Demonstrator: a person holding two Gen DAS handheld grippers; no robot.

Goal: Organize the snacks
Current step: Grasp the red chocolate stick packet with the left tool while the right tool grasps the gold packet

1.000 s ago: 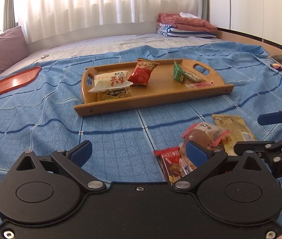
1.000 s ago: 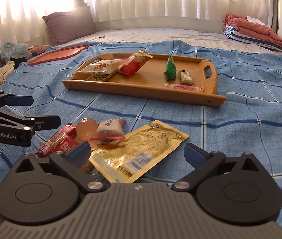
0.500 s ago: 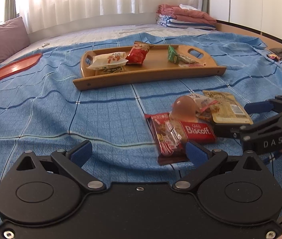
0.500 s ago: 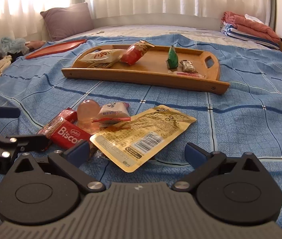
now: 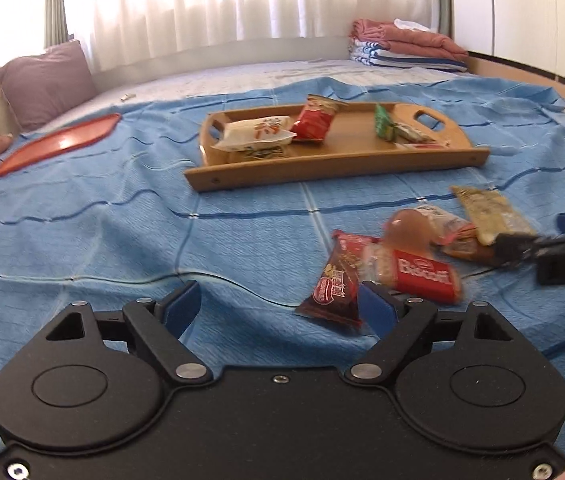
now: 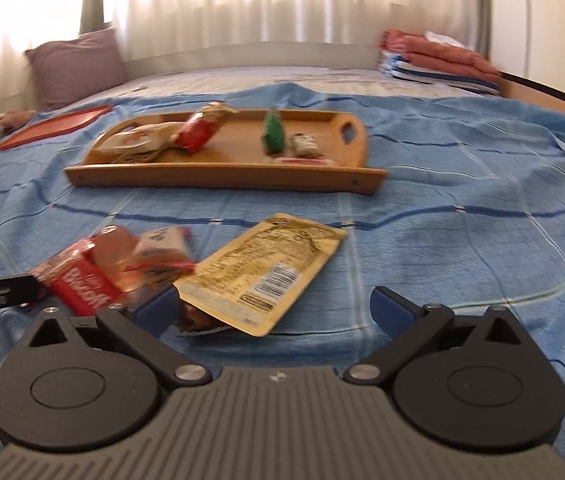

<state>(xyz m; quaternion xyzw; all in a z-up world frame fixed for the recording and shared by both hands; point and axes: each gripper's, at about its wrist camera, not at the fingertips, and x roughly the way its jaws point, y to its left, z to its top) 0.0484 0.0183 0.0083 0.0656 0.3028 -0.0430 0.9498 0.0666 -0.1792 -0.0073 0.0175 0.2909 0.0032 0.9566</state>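
Meanwhile, a small heap of loose snacks lies on the blue bedspread, short of the wooden tray: a dark red packet, a red biscuit pack, a jelly cup and a yellow pouch. Several packets already sit in the tray, so the sorting looks roughly half done. The left gripper is closing, its jaws apart with only the dark red packet's edge between them and nothing yet pinched. The right gripper hangs open over the yellow pouch's near end. Blur smears the labels, and another wrapper lies half hidden under that pouch.
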